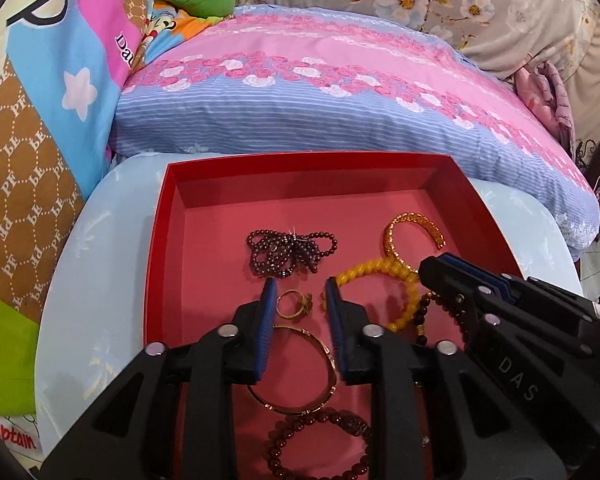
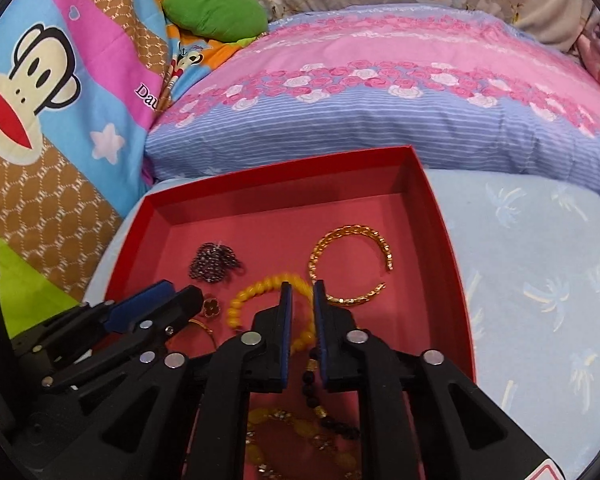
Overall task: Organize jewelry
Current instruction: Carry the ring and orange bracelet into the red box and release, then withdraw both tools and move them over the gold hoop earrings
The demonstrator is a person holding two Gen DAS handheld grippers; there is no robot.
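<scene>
A red box (image 1: 156,240) (image 2: 456,272) holds jewelry on its pink floor. My left gripper (image 1: 300,290) is open, its fingertips either side of a small gold ring (image 1: 294,303), just above a thin gold bangle (image 1: 324,364). A dark purple bead strand (image 1: 288,250) (image 2: 216,262) lies beyond. My right gripper (image 2: 299,290) is open with a narrow gap, empty, over a yellow bead bracelet (image 2: 260,288) (image 1: 380,270). A gold open cuff (image 2: 352,268) (image 1: 412,232) lies at the right. A brown bead bracelet (image 1: 316,448) lies nearest the camera. A dark bead strand (image 2: 312,380) runs under the right fingers.
The box rests on a pale blue cushion (image 2: 540,280) (image 1: 100,260). A pink and blue striped pillow (image 1: 340,100) lies behind it. A monkey-print blanket (image 2: 40,100) is at the left. A green pillow (image 2: 216,12) and floral cloth (image 1: 460,0) are at the back.
</scene>
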